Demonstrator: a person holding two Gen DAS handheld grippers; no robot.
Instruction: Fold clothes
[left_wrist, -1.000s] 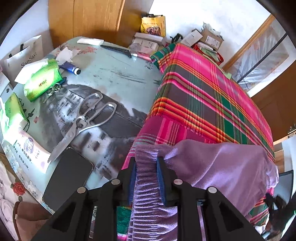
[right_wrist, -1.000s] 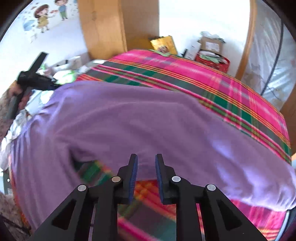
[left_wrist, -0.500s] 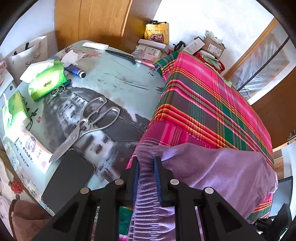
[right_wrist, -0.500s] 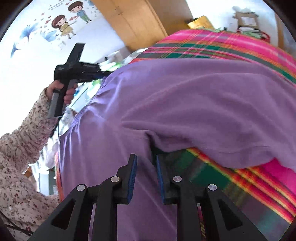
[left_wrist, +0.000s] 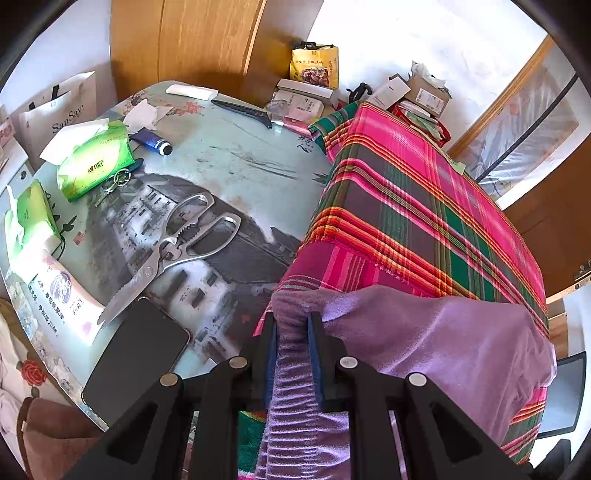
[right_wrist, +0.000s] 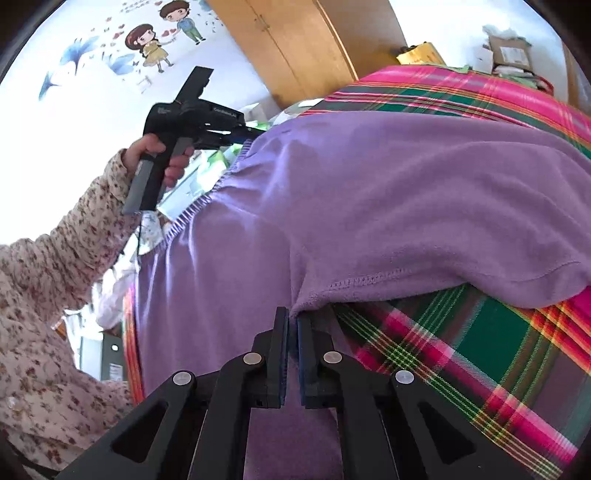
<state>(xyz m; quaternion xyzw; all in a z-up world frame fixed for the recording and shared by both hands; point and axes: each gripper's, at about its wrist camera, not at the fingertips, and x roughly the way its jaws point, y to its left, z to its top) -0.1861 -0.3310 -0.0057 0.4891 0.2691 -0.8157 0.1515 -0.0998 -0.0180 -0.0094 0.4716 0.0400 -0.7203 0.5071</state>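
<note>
Left tongs (left_wrist: 292, 325) grip the purple shorts' (right_wrist: 369, 192) ribbed waistband; right tongs (right_wrist: 292, 325), just closed, pinch the crotch hem at 12 o'clock.

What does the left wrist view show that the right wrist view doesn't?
Left wrist only: the table beside the plaid cloth, with scissors, a phone and tissue packs; the left tool clamps the purple garment's ribbed edge. Right wrist only: the right tool closed on a stitched hem, plus a floral sleeve. Both: the purple garment on the plaid cloth.
</note>
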